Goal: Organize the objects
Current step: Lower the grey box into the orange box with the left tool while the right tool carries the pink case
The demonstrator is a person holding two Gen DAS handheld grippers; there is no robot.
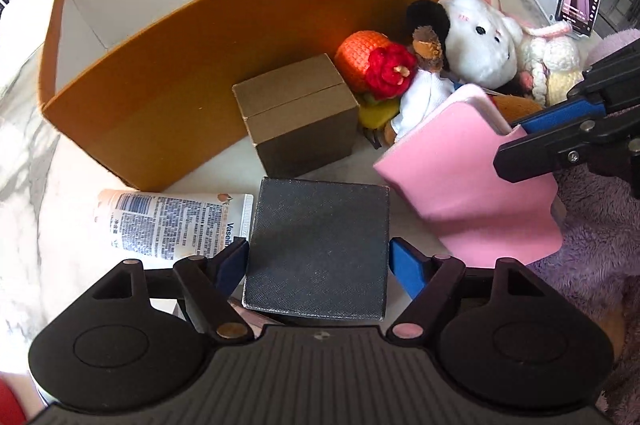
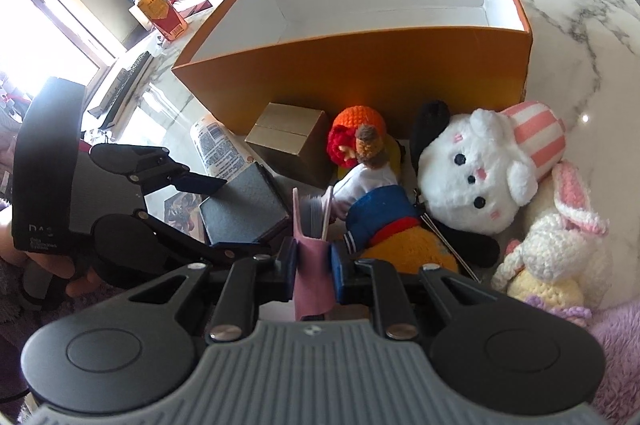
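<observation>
— Where are my tongs right now?

— My left gripper (image 1: 318,259) is spread wide around the black box (image 1: 318,249) at lower centre of the left wrist view, one blue pad on each side, neither clearly pressing it. The right gripper (image 2: 314,263) is pinching a pink notebook (image 2: 310,265) – its cover is squeezed between the blue pads at lower centre of the right wrist view.

— And everything else?

— The orange bin (image 2: 360,65) fills the upper half (white inside). Just in front of its wall sits a brown cardboard box (image 1: 298,119), with a lotion tube (image 1: 172,225) lying at lower left beside the black box. The white plush rabbit (image 1: 480,41) and the other toys crowd the upper right, on the marble table (image 2: 580,25).
</observation>
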